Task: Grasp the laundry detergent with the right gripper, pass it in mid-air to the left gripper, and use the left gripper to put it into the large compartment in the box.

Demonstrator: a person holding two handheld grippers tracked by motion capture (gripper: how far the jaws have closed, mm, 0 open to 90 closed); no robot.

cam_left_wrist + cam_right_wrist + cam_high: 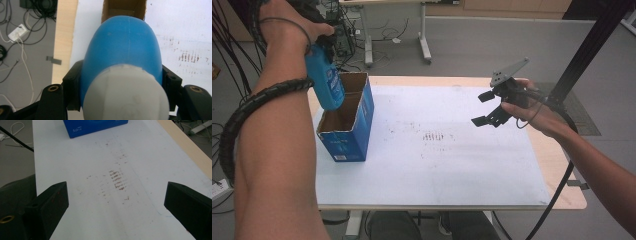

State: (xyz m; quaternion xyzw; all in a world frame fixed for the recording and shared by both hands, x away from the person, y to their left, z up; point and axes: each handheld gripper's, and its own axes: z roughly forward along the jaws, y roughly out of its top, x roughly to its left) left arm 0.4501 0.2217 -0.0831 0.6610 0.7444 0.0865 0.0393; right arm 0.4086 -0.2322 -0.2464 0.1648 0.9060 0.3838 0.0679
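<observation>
A blue bottle (325, 80) with a white cap (125, 97) hangs base down over the open top of a blue cardboard box (348, 125). My left gripper (122, 85) is shut on the bottle near its cap, one black jaw on each side. In the high view a hand covers most of my left gripper (318, 47). The brown inside of the box (123, 10) lies just beyond the bottle's base. My right gripper (482, 108) is open and holds nothing, raised over the right part of the white sheet (437, 165). In its own view my right gripper (115, 202) faces the blue box (95, 127).
The white sheet (125, 157) carries brown scuff marks (117, 180) near its middle. The wooden table edge (562, 170) runs along the right. A black frame post (592, 45) rises at the far right. Cables (15, 37) lie on the floor to the left.
</observation>
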